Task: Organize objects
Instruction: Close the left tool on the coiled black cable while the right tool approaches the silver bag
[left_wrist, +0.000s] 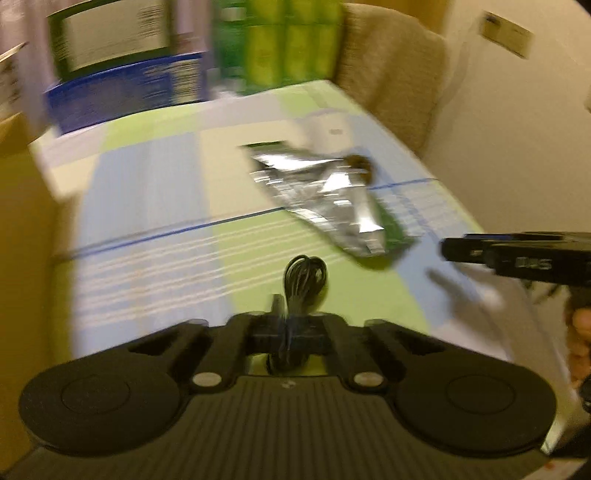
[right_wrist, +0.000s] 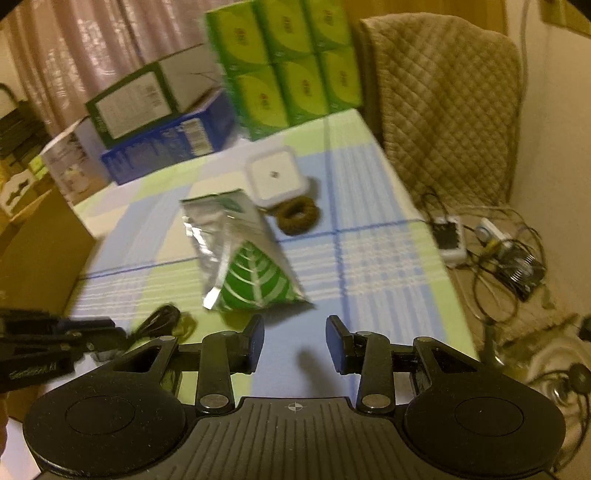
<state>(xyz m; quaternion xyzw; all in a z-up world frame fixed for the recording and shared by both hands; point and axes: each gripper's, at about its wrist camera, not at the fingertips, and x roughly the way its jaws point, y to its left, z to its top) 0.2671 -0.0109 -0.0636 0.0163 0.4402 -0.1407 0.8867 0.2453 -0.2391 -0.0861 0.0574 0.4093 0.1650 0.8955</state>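
A coiled black cable (left_wrist: 304, 277) is clamped in the left gripper (left_wrist: 288, 332). The right gripper (right_wrist: 295, 343) is held apart, empty. 3 items are left scattered on the checked tablecloth (right_wrist: 369, 266): foil pouch (right_wrist: 240, 258), brown ring (right_wrist: 297, 216), white square box (right_wrist: 275, 177). Little sorting is judged done.

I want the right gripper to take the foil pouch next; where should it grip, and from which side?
Grip the pouch at its crimped silver edge on the near-left corner, coming from the near side with the open right gripper. That edge looks flat and thin, while the green leaf-printed body bulges, so it would likely slip.
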